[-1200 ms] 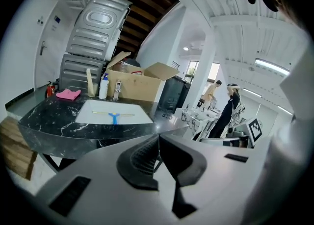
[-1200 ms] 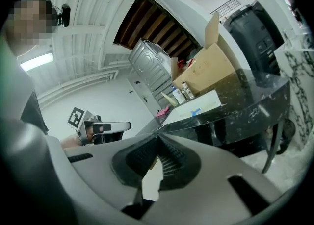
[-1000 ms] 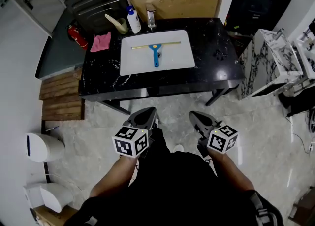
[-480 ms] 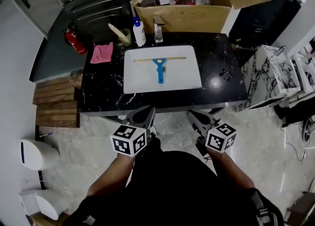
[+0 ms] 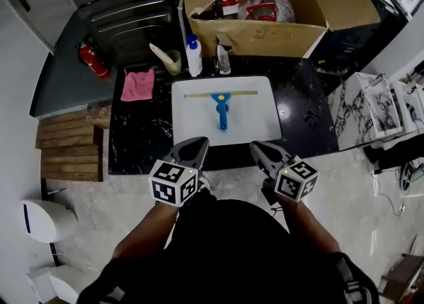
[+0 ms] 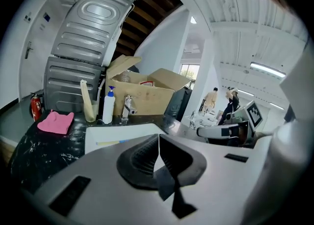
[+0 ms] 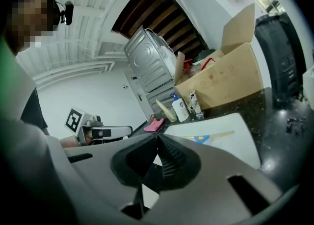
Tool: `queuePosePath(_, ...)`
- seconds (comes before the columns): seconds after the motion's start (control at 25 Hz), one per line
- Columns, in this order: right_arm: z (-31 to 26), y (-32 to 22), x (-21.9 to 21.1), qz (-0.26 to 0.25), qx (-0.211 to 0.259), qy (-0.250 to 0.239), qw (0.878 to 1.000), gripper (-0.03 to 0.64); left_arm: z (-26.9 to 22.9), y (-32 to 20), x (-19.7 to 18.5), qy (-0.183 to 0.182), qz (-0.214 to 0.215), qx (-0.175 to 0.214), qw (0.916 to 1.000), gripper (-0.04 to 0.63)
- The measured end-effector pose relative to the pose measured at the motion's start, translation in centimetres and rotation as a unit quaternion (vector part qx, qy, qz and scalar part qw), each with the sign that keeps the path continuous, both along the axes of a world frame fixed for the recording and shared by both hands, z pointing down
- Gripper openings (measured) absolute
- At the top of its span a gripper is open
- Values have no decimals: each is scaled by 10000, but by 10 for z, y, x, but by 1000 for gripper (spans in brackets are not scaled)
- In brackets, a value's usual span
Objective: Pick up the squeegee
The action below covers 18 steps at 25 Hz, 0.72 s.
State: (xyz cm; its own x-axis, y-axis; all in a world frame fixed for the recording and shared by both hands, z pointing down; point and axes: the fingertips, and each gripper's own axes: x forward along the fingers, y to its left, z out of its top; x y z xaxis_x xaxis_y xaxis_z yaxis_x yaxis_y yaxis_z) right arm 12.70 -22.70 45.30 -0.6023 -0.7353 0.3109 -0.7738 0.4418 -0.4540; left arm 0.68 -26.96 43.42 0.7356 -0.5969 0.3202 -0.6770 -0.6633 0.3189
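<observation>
At the near edge of the black marble table (image 5: pixel 139 130), left gripper (image 5: pixel 197 144) and right gripper (image 5: pixel 258 148): jaws pressed together, nothing held. Judged step: approach. Next: open one, reach forward. Farther, the blue-handled squeegee (image 5: pixel 222 107) lies on the white rectangular tray (image 5: pixel 192 124), handle pointing near, blade running left-right.

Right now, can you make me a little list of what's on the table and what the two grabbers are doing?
squeegee: lying flat on the white board, blue handle toward the person, untouched
white board: on the black table
also there: pink cloth, white bottle, cardboard box
left gripper: fingers shut, empty, at the table's near edge
right gripper: fingers shut, empty, at the near edge
</observation>
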Motion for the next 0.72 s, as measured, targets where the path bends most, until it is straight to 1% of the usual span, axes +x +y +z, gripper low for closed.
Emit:
queuePosePath(0.2,5,-38,-17,136,-41,116,9998,8,9,-38,-14,-18,157,-49,9999,18)
queuePosePath(0.44,18,-64,-27,379,-181,216,9989,9,21,-70,-26,-75,377,-126,9992,18)
queuePosePath(0.52,22,-70,-29,434,-200,341,9983,9,25,-78,-28,-84,443,-140,9989,17)
queuePosePath(0.64,27,-79,-33,447,-148,655,9967,9,32,-86,-31,-113,518,-208,9984,17)
queuePosePath(0.72,33,-86,-36,429,-189,701,9964,9,40,-89,-32,-148,549,-295,9979,18)
